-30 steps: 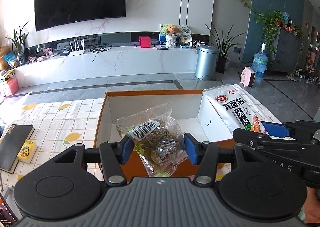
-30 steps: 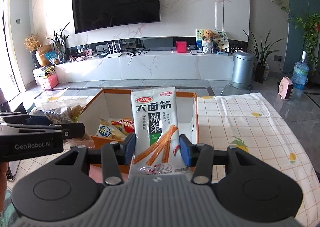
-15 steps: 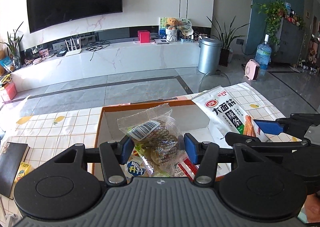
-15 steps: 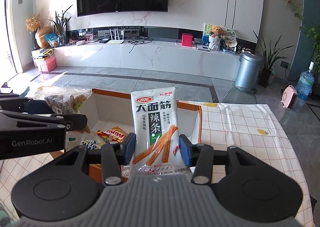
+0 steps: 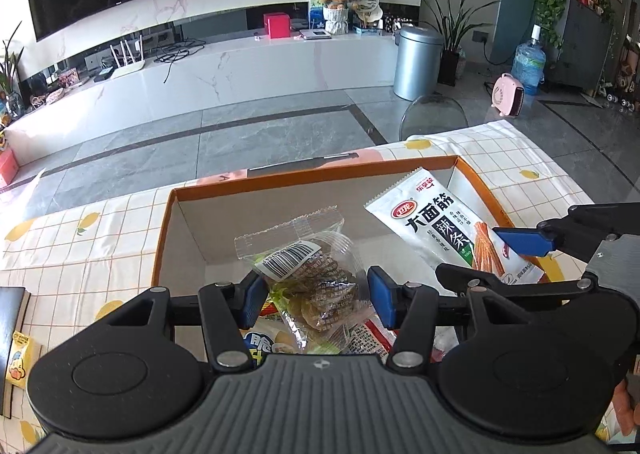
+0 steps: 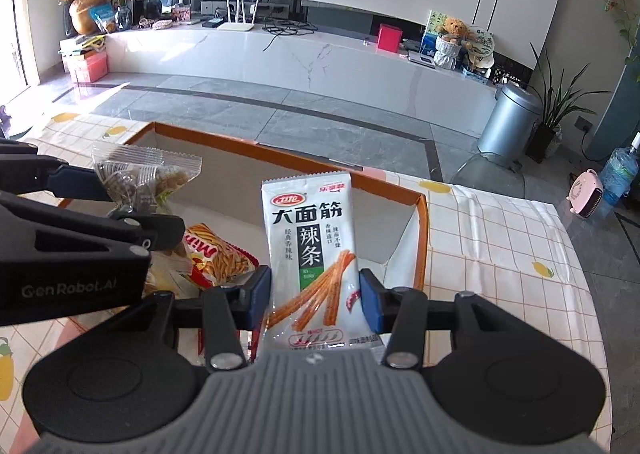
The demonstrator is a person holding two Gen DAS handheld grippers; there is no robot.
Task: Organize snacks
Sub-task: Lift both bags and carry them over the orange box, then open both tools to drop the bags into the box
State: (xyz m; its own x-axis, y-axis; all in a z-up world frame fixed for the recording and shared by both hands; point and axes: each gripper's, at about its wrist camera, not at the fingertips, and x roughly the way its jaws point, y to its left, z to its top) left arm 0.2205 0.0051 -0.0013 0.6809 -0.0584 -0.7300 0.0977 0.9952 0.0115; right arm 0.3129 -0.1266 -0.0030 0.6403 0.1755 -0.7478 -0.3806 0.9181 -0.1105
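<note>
Packets now over box; left jaws grip clear pack, right white pouch.

I can read "大面筋" and "辣条" in large characters on the white snack packet at the centre of the right wrist view. "GenRobot.AI" is printed on the black arm of the left gripper at the left edge. The red-orange bag shows "Mini", upside down.

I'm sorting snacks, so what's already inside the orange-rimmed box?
Inside the orange-rimmed box lie a red-and-yellow snack bag and a blue-lettered packet. The held packets and tongs hide the rest of its floor.
</note>
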